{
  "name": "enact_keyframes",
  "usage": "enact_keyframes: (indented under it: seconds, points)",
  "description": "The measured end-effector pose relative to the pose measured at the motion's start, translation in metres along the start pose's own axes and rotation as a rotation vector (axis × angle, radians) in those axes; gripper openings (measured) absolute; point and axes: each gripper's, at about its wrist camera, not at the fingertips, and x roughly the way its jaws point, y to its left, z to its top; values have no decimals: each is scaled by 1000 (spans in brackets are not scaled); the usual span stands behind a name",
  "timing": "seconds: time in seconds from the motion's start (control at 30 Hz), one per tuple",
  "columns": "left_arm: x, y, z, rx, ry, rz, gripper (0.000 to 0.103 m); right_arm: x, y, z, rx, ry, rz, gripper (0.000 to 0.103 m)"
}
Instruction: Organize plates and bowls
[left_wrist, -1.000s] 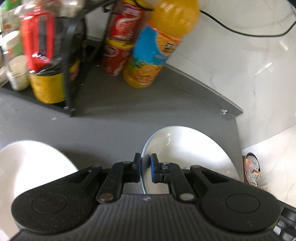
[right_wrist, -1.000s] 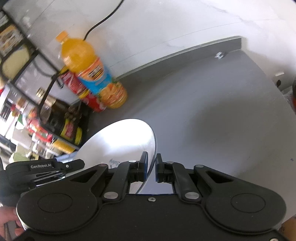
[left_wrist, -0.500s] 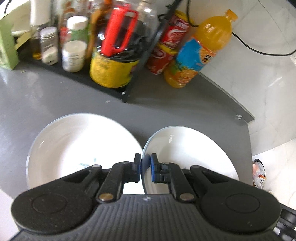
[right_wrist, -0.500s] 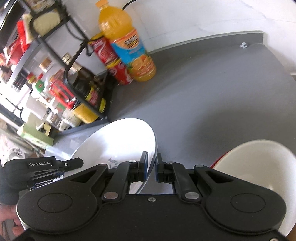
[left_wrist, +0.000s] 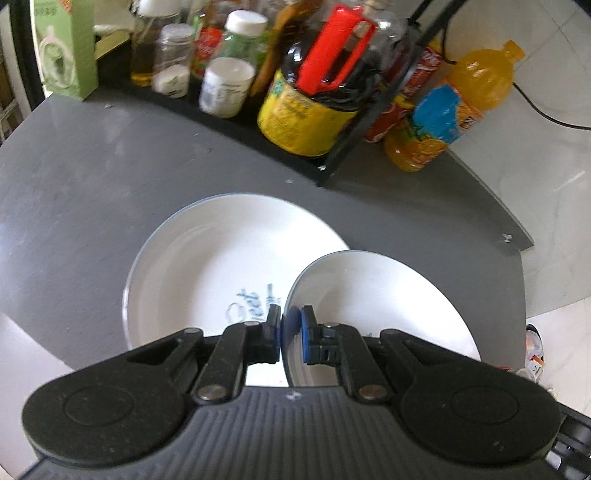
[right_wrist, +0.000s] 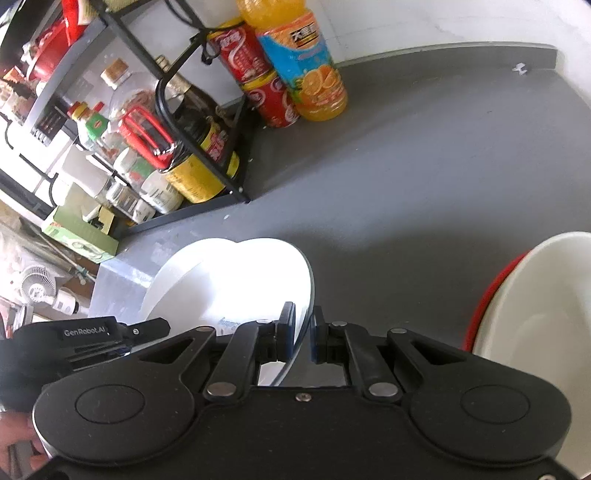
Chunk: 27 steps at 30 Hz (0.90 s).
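Note:
My left gripper (left_wrist: 290, 334) is shut on the left rim of a white plate (left_wrist: 373, 306) and holds it above the grey counter. My right gripper (right_wrist: 302, 338) is shut on the opposite rim of that same plate (right_wrist: 258, 273). A second white plate (left_wrist: 221, 266) with blue writing lies flat on the counter, just left of and partly under the held plate; in the right wrist view it shows as a bright rim (right_wrist: 166, 280) behind the held plate. A white bowl with a red outside (right_wrist: 535, 317) sits at the right.
A black wire rack (left_wrist: 343, 147) with jars, bottles and a yellow-labelled jug (left_wrist: 306, 114) stands at the back. Red cans (right_wrist: 258, 74) and an orange juice bottle (left_wrist: 450, 107) stand beside it. The counter's edge (left_wrist: 517, 243) is at the right by the white wall.
Both grippers carried the held plate leftward along the counter. The second plate has come fully into view under its left side, and the red and white bowl has appeared at the right.

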Motion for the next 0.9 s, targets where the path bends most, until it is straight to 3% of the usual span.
enact_keyframes:
  seconds: [0.27,0.9]
  points:
    - [5,21,-5,-21,18,26,9,11,8,-1,-20,27,-4,8]
    - [25,39,-6,60,47,83,13,33,27,-3,-53,41,-24,8]
